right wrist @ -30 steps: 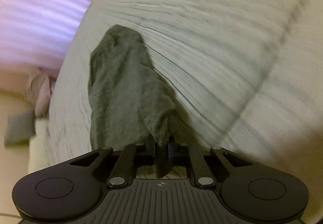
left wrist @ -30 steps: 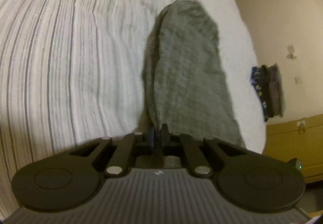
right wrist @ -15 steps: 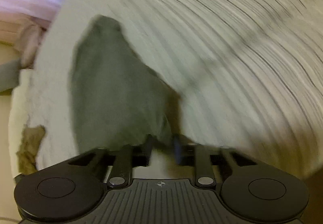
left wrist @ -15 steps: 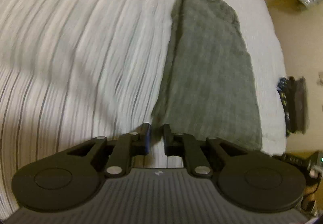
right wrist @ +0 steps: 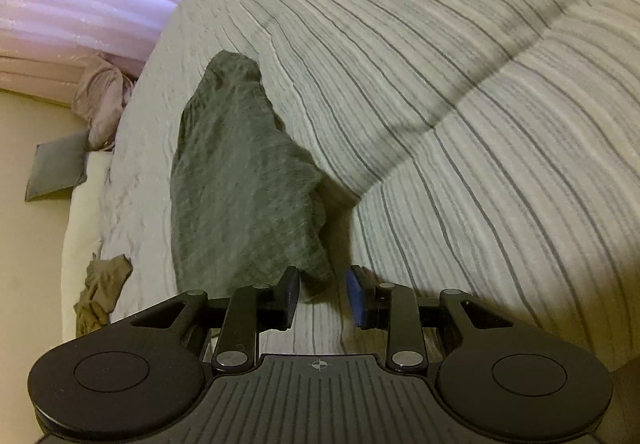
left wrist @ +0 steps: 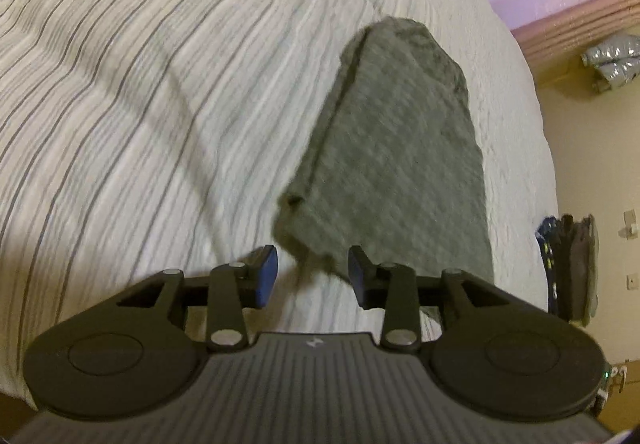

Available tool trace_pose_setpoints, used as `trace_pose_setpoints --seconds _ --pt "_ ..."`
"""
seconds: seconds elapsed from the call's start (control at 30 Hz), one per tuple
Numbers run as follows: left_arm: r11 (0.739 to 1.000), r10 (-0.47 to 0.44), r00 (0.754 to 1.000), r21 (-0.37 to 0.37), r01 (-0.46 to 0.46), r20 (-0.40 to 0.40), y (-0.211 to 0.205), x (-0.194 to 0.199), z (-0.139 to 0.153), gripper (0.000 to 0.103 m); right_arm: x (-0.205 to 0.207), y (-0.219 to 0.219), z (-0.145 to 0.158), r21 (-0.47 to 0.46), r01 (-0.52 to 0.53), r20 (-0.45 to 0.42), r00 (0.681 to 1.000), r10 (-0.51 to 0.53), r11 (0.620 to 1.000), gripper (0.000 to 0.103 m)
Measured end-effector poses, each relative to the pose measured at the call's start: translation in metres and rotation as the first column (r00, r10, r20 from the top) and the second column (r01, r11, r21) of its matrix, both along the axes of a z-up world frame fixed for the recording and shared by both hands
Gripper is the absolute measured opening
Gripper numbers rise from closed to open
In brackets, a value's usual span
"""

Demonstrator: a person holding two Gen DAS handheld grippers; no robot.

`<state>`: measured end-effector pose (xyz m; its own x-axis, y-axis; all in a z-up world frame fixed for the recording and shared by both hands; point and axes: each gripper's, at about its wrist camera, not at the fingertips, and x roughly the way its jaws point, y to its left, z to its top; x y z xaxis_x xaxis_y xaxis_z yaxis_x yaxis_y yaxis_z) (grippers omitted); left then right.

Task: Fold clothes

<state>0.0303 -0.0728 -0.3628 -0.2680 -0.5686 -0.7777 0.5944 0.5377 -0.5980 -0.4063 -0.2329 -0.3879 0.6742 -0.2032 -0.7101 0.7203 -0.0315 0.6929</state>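
The folded grey knitted garment lies as a long narrow strip on the white bedspread with thin grey stripes, close to the bed's edge. Its near corners look unsettled: in the right wrist view one end bunches up and casts a shadow, and in the left wrist view a corner curls off the cover.

The left claw has just been opening and now stands well apart, with the curled corner just ahead of the gap, pressed by neither pad. The right claw has also let go; its jaws stand moderately apart, and a tip of cloth hangs between them, not visibly pinched.

The risk, to my eye, is that loose tip. If either claw pulls away while a pad snags the knit, the fold may drag open or skew. The bunched end may also spring back by itself, being soft and thick. And since the strip sits near the edge, a careless tug could slide it toward the floor, where crumpled tan cloth already lies.
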Motion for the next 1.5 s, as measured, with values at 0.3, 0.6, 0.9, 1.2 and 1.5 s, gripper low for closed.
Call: trace_pose_setpoints --seconds 0.3,0.6,0.9,1.2,1.5 --pt "0.994 -0.105 0.993 -0.040 0.103 -0.049 -0.017 0.009 0.007 0.000 0.007 -0.004 0.018 0.024 -0.043 -0.044 0.998 0.044 0.999 0.002" --pt "0.983 -0.008 0.992 -0.183 -0.016 -0.127 -0.068 0.040 0.029 0.001 0.005 -0.064 0.032 -0.003 0.191 0.159 0.969 -0.188 0.982 0.002" --pt "0.994 0.070 0.998 -0.081 -0.070 -0.011 -0.077 0.045 0.012 0.015 -0.003 -0.056 0.024 -0.085 0.146 -0.022 0.989 -0.149 0.986 0.003" --pt "1.000 -0.022 1.000 -0.005 0.022 -0.013 -0.023 0.035 -0.009 0.030 0.020 -0.001 0.006 -0.118 -0.045 -0.063 0.997 0.038 0.992 0.058" --pt "0.995 -0.093 0.994 -0.050 0.090 -0.059 -0.045 0.034 -0.020 0.001 0.017 -0.024 -0.016 -0.007 -0.067 0.042 0.997 0.067 0.998 0.005"
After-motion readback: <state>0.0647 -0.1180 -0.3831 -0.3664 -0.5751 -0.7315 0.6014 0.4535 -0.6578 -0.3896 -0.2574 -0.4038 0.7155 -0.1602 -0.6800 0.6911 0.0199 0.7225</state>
